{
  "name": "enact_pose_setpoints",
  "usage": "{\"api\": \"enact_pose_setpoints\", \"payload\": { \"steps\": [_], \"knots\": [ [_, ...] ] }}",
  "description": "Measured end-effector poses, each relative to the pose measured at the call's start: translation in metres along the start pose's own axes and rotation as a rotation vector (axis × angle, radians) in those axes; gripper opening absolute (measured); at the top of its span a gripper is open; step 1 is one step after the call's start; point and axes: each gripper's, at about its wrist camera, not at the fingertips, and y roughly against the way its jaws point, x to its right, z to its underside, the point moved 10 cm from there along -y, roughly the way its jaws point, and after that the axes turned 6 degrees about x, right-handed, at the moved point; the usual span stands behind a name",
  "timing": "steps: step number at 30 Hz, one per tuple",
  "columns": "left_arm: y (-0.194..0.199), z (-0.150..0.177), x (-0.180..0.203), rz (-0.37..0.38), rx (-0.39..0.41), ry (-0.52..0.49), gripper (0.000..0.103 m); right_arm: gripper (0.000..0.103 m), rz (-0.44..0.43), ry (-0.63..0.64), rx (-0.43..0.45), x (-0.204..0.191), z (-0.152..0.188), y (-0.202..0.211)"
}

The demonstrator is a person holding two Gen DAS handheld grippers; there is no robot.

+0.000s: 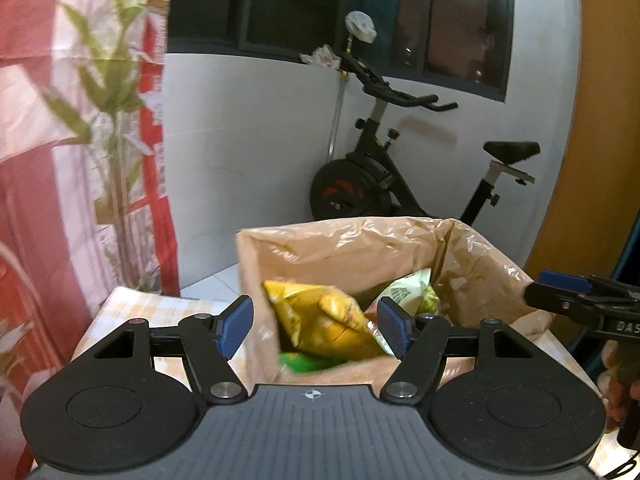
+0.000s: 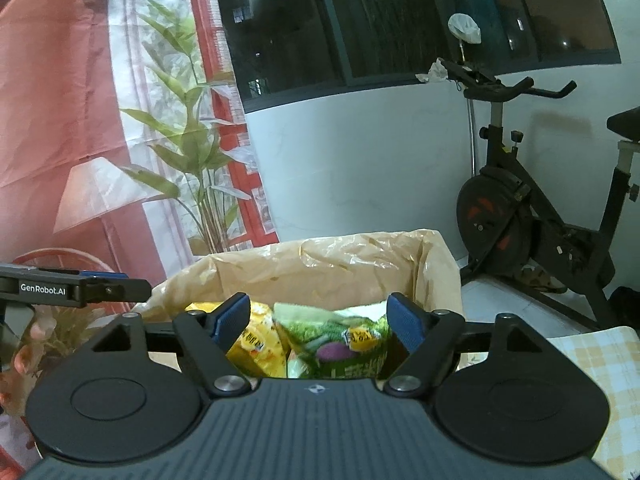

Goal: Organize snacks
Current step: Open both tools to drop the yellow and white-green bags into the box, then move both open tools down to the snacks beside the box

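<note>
- Here, the left gripper [image 1: 316, 328] points slightly downward over the near edge of a cardboard box [image 1: 256, 264] lined with a tan plastic bag [image 1: 360, 240]; its blue pads stand spread, pinching nothing.
- The right gripper [image 2: 319, 320] tilts down the same way at the box's near rim, jaws spread and empty (both tools sit side by side, each seen at the edge of the other's view).
- Inside the box lie a yellow snack bag [image 1: 320, 316] and a green-and-white snack bag [image 2: 344, 340], touching.
- The box stands on a yellow checked tablecloth [image 2: 592, 356]; an exercise bike [image 1: 400, 172] is behind.
</note>
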Motion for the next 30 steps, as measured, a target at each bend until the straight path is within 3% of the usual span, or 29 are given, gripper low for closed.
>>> {"api": "enact_pose_setpoints", "payload": {
  "steps": [8,14,25,30],
  "knots": [
    [0.034,0.037,-0.028,-0.069,0.024,0.101,0.071,0.078,0.025,0.039,0.033,0.001,0.016,0.043],
    [0.033,0.074,-0.040,-0.112,-0.006,0.187,0.070,0.078,0.074,0.069,0.039,0.010,0.034,0.066],
    [0.027,0.133,-0.061,-0.208,-0.073,0.265,0.070,0.077,0.189,0.123,-0.092,0.048,0.111,0.067],
    [0.027,0.146,-0.069,-0.246,-0.100,0.281,0.070,0.068,0.236,0.143,-0.203,0.069,0.162,0.056]
  ]
}}
